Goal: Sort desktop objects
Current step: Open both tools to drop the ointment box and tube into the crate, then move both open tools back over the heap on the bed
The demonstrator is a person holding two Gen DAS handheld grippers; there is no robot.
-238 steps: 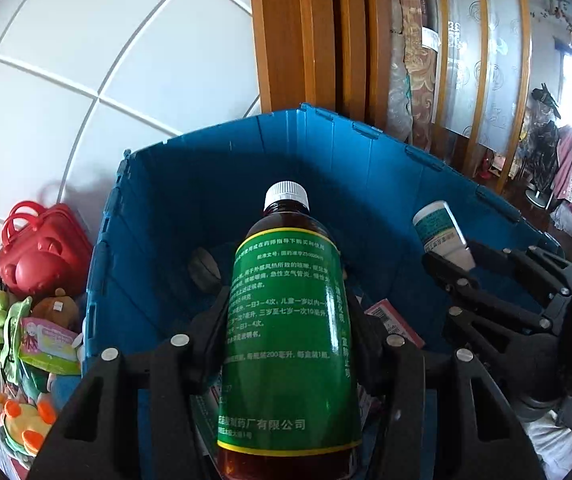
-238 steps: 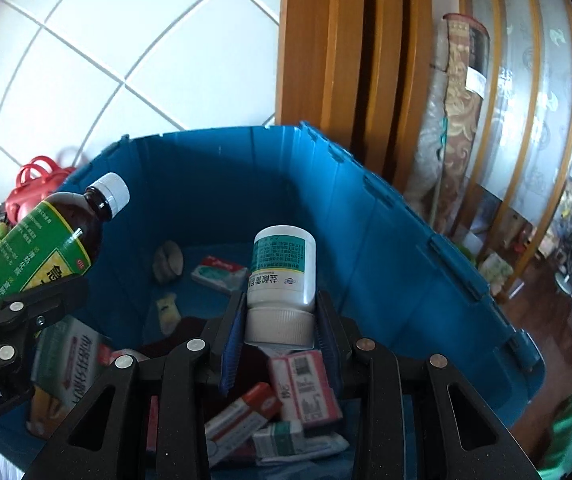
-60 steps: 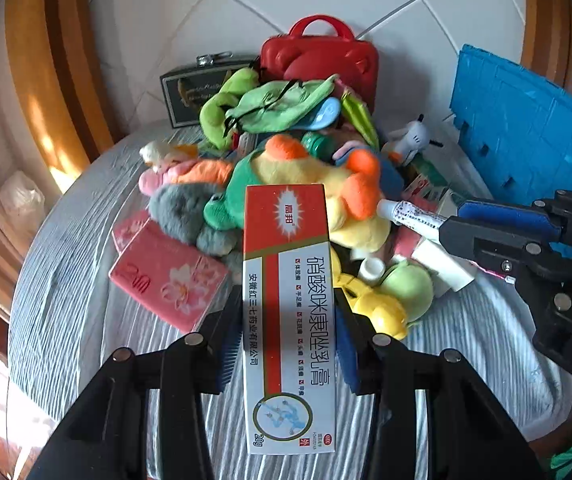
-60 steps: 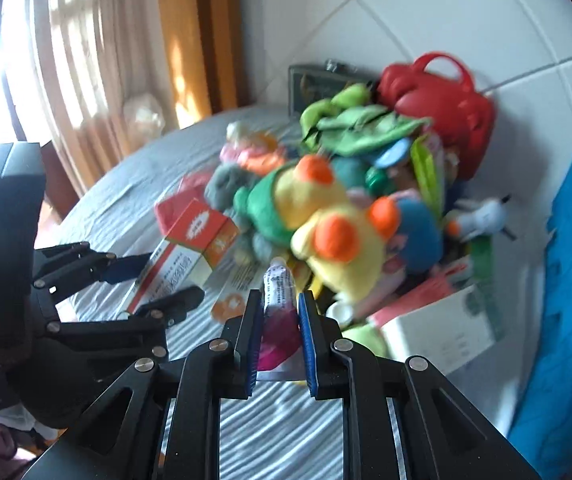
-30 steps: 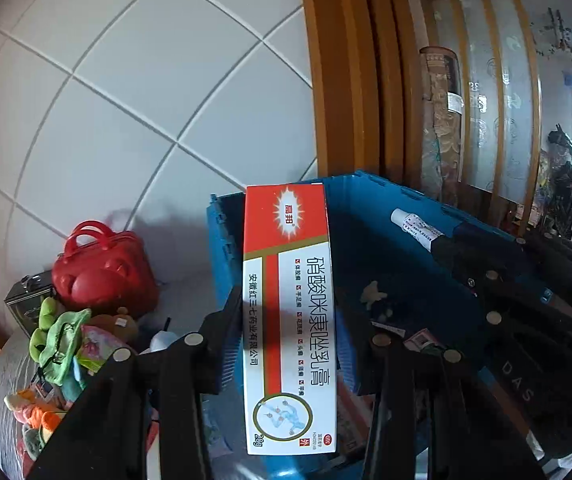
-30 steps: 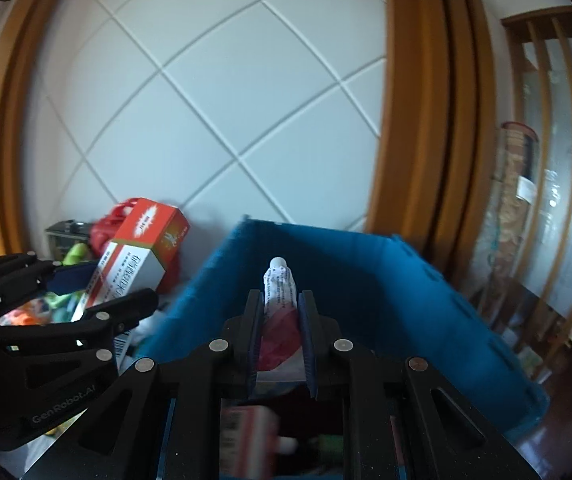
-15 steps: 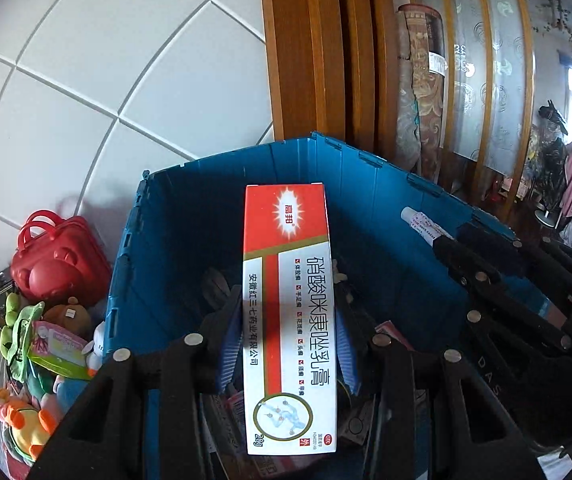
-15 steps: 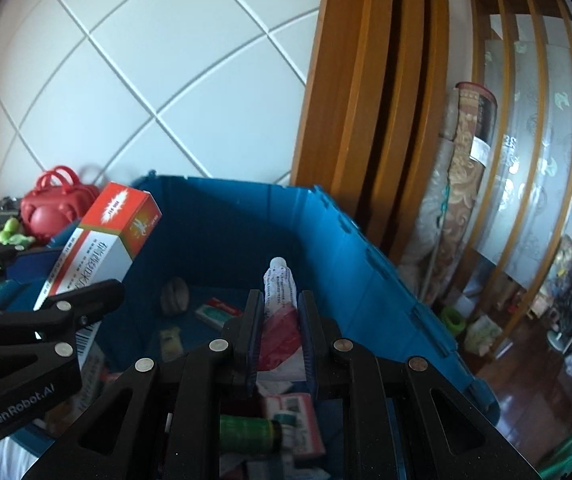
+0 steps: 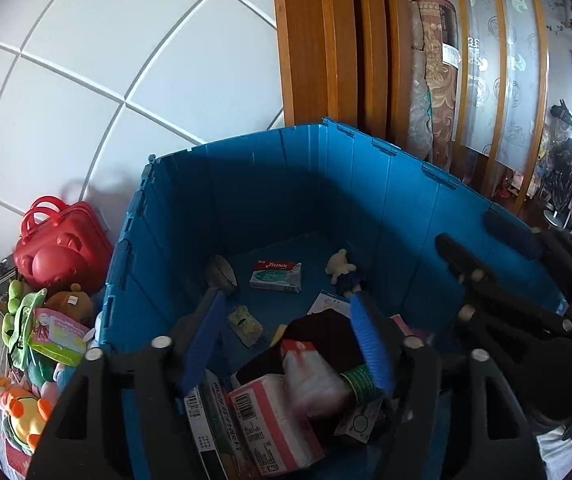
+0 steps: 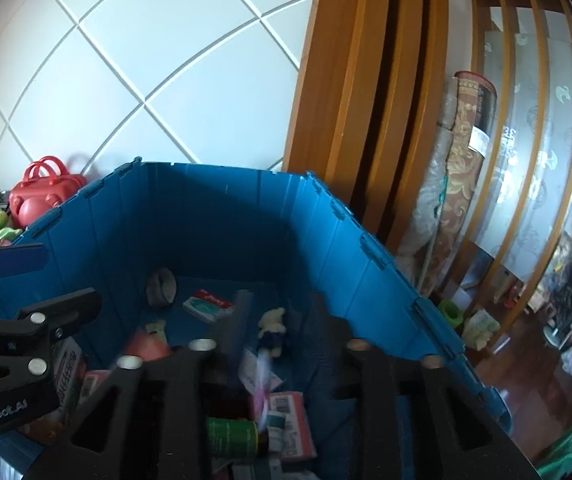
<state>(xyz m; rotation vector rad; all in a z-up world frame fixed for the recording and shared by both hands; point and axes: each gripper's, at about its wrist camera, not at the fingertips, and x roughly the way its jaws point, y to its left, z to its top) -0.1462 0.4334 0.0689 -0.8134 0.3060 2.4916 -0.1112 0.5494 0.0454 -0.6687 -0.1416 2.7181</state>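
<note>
Both grippers hang over the open blue crate (image 9: 286, 184), also in the right wrist view (image 10: 226, 220). My left gripper (image 9: 286, 304) has its jaws opening, and nothing is pressed between its blue pads. The red-and-white medicine box (image 9: 305, 372) is a blur just below them, over the pile inside. My right gripper (image 10: 282, 300) is opening too, its fingers smeared by motion. The white-and-pink tube (image 10: 262, 380) streaks downward beneath it, free of the pads. Each view shows the other gripper: the right one (image 9: 473, 232), the left one (image 10: 54, 280).
Inside the crate lie a Tylenol box (image 9: 276, 276), a tape roll (image 9: 220, 274), a small plush (image 9: 339, 266), pink cartons (image 9: 274, 424) and a green-labelled bottle (image 10: 232, 436). A red case (image 9: 60, 244) and plush toys (image 9: 26, 360) sit left of the crate. A wooden frame and rolled carpet (image 9: 433, 72) stand behind.
Both pairs of jaws have opened. The red-and-white box has left the left gripper and the tube has left the right one; both drop into the crate. Earlier, both hands swung over the crate.
</note>
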